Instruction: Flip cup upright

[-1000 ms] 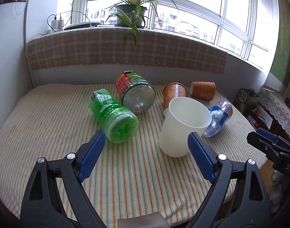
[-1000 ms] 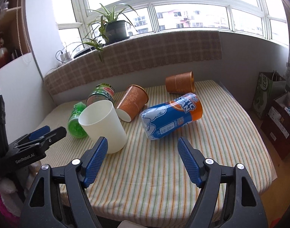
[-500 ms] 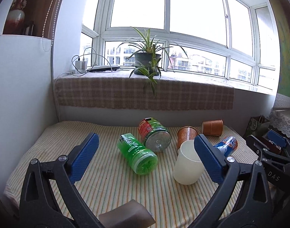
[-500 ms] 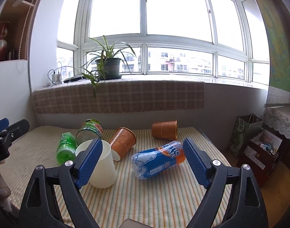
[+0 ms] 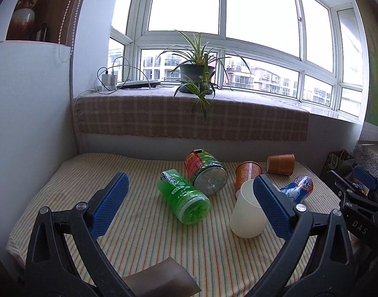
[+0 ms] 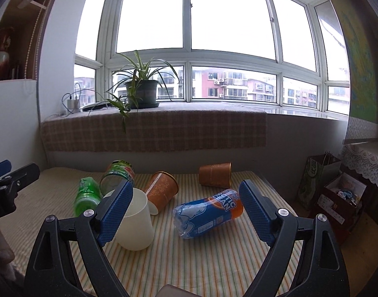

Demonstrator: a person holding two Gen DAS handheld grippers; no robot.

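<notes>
A white cup [image 5: 246, 217] stands upright, mouth up, on the striped table; it also shows in the right wrist view [image 6: 137, 225]. Two orange paper cups lie on their sides behind it: one close [image 5: 247, 173] [image 6: 161, 191], one at the back [image 5: 280, 163] [image 6: 215, 174]. My left gripper [image 5: 189, 208] is open and empty, held back above the near table edge. My right gripper [image 6: 184, 212] is open and empty too, also back from the objects. The white cup sits partly behind a blue pad in each view.
A green bottle [image 5: 182, 196], a green and red bottle [image 5: 205, 172] and a blue and orange bottle [image 6: 208, 212] lie on the striped tablecloth [image 5: 139, 235]. A potted plant [image 5: 196, 79] stands on the sill. Bags [image 6: 337, 195] sit on the floor at the right.
Both grippers have pulled back and up from the table, so the objects look smaller and farther. The white cup stays upright where it stood. Both grippers stay open.
</notes>
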